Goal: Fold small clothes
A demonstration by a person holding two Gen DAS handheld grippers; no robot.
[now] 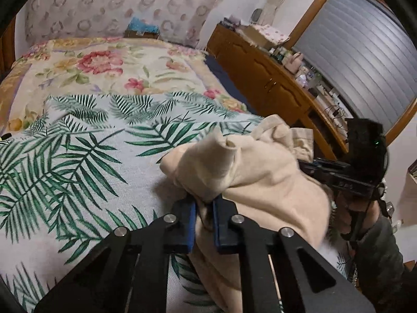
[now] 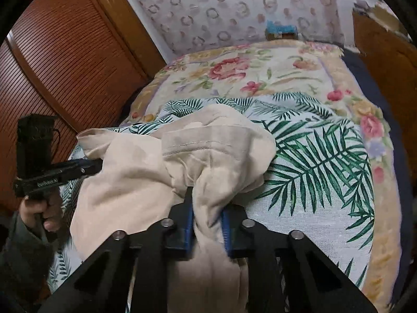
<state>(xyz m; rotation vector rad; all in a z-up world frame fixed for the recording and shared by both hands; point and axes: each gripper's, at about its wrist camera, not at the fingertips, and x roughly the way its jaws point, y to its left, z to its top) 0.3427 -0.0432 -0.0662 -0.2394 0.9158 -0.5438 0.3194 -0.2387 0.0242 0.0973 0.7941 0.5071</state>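
1. Both grippers are on the one cream garment point(image 2: 146, 172), and it sits bunched up in a loose heap near the foot end of the bed point(image 2: 380, 135).
2. The left gripper point(image 1: 204, 208) has its blue-padded fingers point(image 1: 189, 224) clamped on a twisted wad of the cream cloth, which bulges up and out past the tips.
3. The right gripper point(image 2: 207, 217) is pinched on another gathered fold, with fabric squeezed between the pads point(image 2: 226, 232) and spilling down beneath them.
4. From the right wrist view the left gripper reaches in from the left side, its tip buried in the cloth, and the person's left hand point(image 2: 39, 208) is wrapped round the handle.
5. From the left wrist view the right gripper comes in from the right edge, the right hand point(image 1: 349, 214) is on its grip, and its front end is hidden behind the cloth.
6. Under the garment lies a white palm-leaf cloth point(image 1: 78, 156) spread across the near part of the bed.
7. Beyond it a floral bedspread point(image 1: 104, 65) runs to the far end, against a curtain point(image 1: 117, 2) with a ring pattern.
8. A wooden cabinet point(image 1: 260, 75), its top crowded with small items, stands along one side of the bed, and slatted wooden doors point(image 2: 57, 60) along the other.
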